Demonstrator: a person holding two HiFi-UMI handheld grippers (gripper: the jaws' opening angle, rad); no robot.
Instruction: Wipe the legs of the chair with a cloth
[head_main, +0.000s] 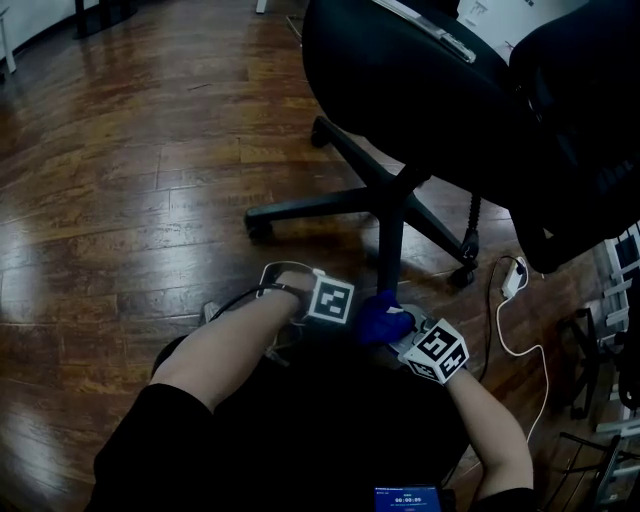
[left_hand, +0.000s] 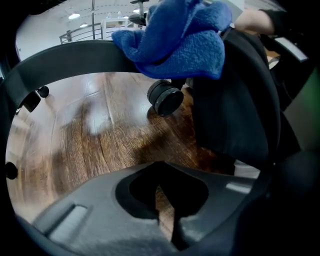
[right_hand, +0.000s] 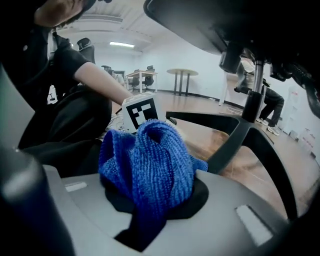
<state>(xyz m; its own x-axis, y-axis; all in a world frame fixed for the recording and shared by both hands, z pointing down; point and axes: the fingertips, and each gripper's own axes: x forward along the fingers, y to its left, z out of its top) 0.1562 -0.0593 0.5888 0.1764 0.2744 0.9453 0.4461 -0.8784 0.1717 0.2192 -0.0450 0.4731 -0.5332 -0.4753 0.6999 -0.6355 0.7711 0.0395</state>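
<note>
The right gripper (head_main: 402, 325), clamped on the bunched blue knitted cloth (right_hand: 150, 170), sits at the near end of the black chair leg (head_main: 391, 250), which runs straight away from it, while the closed, empty left gripper (left_hand: 165, 217) is just to the left.

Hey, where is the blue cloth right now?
The blue cloth is clamped in the right gripper, low centre in the head view, at the near end of the chair leg that points toward the person.

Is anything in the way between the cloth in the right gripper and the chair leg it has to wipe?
Nothing visible does. The right gripper is shut on the blue cloth, and the left gripper view shows it right against the chair leg.
</note>
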